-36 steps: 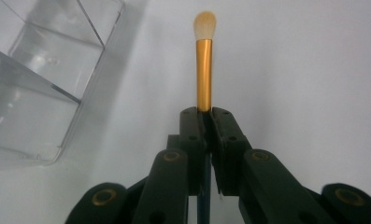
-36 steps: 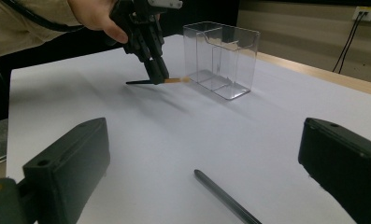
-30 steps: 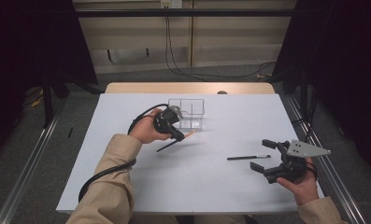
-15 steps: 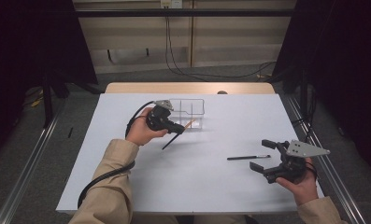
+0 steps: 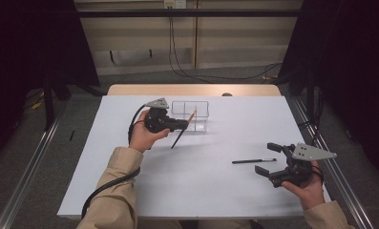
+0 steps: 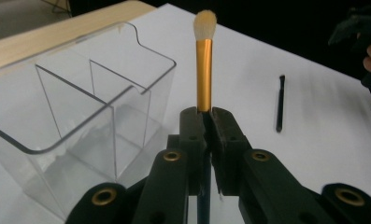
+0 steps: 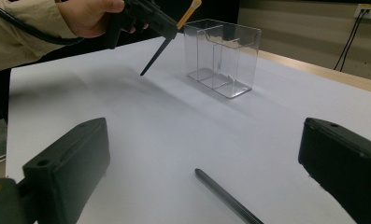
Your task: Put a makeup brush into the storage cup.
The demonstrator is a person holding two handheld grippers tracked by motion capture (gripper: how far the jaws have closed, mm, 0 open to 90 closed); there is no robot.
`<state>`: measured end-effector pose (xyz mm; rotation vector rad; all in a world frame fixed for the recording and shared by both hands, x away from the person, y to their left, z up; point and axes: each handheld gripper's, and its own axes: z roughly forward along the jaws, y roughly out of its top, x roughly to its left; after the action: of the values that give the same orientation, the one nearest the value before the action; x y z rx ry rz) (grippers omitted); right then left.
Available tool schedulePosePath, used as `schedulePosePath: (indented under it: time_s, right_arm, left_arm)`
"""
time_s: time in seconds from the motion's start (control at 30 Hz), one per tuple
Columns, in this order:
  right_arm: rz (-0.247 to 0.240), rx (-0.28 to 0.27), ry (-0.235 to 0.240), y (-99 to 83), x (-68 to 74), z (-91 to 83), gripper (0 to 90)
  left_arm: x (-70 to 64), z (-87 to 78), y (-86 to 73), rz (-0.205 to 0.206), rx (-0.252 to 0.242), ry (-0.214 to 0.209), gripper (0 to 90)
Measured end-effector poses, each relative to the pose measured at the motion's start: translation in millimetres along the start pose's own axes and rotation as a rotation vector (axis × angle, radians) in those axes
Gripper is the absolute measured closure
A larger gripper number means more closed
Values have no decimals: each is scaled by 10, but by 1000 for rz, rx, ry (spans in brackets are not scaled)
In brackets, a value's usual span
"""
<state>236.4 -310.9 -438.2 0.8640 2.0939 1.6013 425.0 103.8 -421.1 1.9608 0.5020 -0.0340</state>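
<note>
Makeup brush (image 6: pixel 203 70): dark handle hidden behind the left gripper (image 6: pixel 206 122). Dark pen (image 7: pixel 225 200): cut off by the right gripper view's bottom edge; tip unreadable.

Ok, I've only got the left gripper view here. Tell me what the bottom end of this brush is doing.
Observer: The brush hangs tilted in the left tool, its dark handle tip clear of the table, in front of the clear box.
Operator: Give me the right tool's state.
Observer: The right tool is open, its jaws wide apart above the table's right side.
Operator: Tell me how that second brush lies to it.
Observer: The black brush lies flat on the table just ahead of the right tool's jaws, untouched.
</note>
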Motion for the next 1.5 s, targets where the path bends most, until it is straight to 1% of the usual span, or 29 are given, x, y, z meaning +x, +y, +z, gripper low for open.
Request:
schedulePosePath:
  time_s: [0.1, 0.17, 0.23, 0.33, 0.4, 0.43, 0.5, 0.53, 0.6, 0.73, 0.8, 0.97, 1.0, 1.03, 1.1, 1.27, 1.3, 1.37, 1.5]
  right_arm:
    - [1, 2, -1, -1, 0, 1, 16]
    - [1, 2, -2, 0, 1, 1, 16]
    - [2, 0, -2, 0, -3, 2, 16]
    - [3, 1, -3, -2, -4, 3, 16]
    - [2, 2, -2, -2, -1, 1, 16]
    - [0, 0, -1, -1, 0, 0, 16]
    - [1, -2, -4, 1, -2, -3, 16]
    - [1, -3, -5, 0, -4, -3, 16]
    - [2, -1, -4, -2, -4, -2, 16]
    - [0, -1, -3, 1, -1, 0, 16]
    - [0, 1, -4, 1, 0, 0, 16]
    - [0, 0, -4, 0, -2, 0, 16]
    - [1, 0, -4, -1, -2, 0, 16]
    - [0, -1, -3, -1, -4, 0, 16]
    - [0, -1, -3, -1, -5, 0, 16]
    - [0, -1, -3, -1, -5, -1, 16]
    - [0, -1, -4, 0, -5, -2, 16]
    - [1, -1, -4, -2, -7, -3, 16]
    - [1, -4, -6, 1, -6, -9, 16]
  left_arm:
    - [-17, -1, 2, -2, -35, 17, 839]
    - [-27, -4, 6, -5, -64, 35, 840]
    - [-32, -6, 10, -14, -99, 43, 840]
    - [-37, -7, 14, -17, -120, 55, 840]
    - [-41, -9, 12, -17, -133, 71, 839]
    - [-40, -10, 10, -26, -145, 72, 840]
    - [-40, -21, 9, -31, -160, 76, 840]
    - [-41, -20, 11, -38, -167, 70, 840]
    - [-50, -28, 17, -41, -180, 82, 840]
    - [-64, -38, 32, -46, -210, 92, 840]
    - [-76, -42, 39, -52, -237, 100, 840]
    - [-85, -57, 57, -48, -280, 115, 840]
    - [-90, -60, 62, -47, -290, 126, 840]
    - [-89, -61, 64, -50, -299, 119, 839]
    - [-99, -57, 73, -52, -318, 131, 840]
    - [-116, -28, 106, -50, -340, 140, 839]
    - [-121, -23, 116, -51, -340, 150, 840]
    - [-126, -18, 128, -48, -349, 155, 840]
    - [-139, -13, 151, -50, -382, 167, 839]
